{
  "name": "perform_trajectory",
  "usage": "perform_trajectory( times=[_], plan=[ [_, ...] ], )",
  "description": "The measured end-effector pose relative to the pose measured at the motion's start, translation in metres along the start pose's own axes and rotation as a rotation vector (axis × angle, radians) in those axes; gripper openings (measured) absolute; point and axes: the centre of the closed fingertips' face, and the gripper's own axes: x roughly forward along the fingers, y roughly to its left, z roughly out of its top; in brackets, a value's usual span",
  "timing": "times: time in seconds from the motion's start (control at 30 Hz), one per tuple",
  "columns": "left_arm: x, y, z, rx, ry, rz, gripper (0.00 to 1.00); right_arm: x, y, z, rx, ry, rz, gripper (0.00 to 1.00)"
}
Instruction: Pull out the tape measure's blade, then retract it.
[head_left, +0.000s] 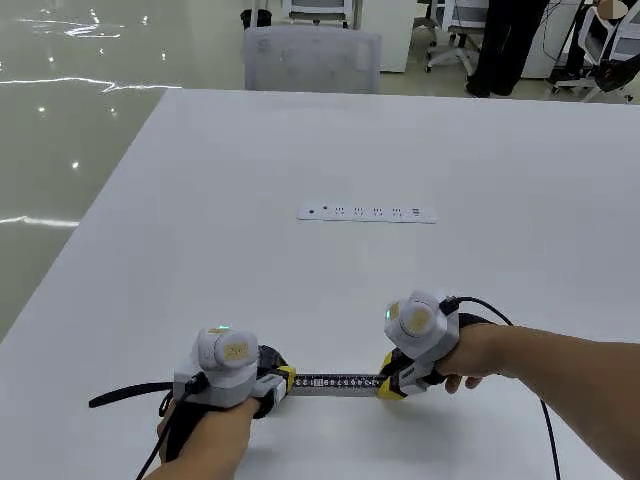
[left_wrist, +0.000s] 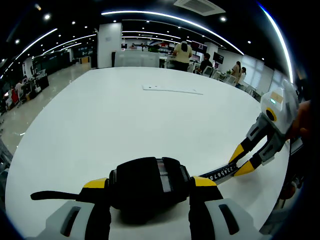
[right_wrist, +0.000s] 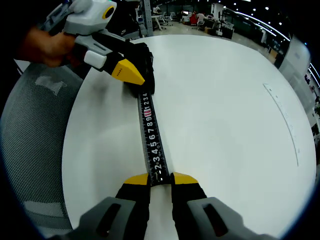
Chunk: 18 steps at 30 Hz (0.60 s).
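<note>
On the near part of the white table, the left gripper and the right gripper face each other, with a short piece of blade drawn out between them. In the head view the gripper bodies cover the jaws, so it is hard to see there how each one grips.

The left gripper view makes this clear for the left side. Its two yellow-tipped jaws are pressed on both sides of the black case, which lies on the table. A black strap goes out from the case to the left. The blade leaves the case on the right and runs to the right gripper, but how that gripper holds the end I cannot tell from here.

The right gripper view shows this part. Its jaws are closed on the free end of the blade, and the blade lies flat on the table, running straight to the case. The printed numbers can be read here, with one mark in red. Beside the table edge a grey mesh chair is seen.

A white power strip lies well apart, toward the middle of the table.
</note>
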Motion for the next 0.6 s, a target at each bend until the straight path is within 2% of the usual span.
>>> perform_trajectory(
  times=[0.27, 0.6],
  plan=[
    [0.000, 0.000, 0.000, -0.003, 0.001, -0.001, 0.60, 0.006, 0.002, 0.011, 0.006, -0.012, 0.006, 0.14],
    [-0.001, 0.000, 0.000, -0.001, 0.002, -0.002, 0.60, 0.008, 0.003, 0.016, 0.003, -0.016, 0.012, 0.14]
  ],
)
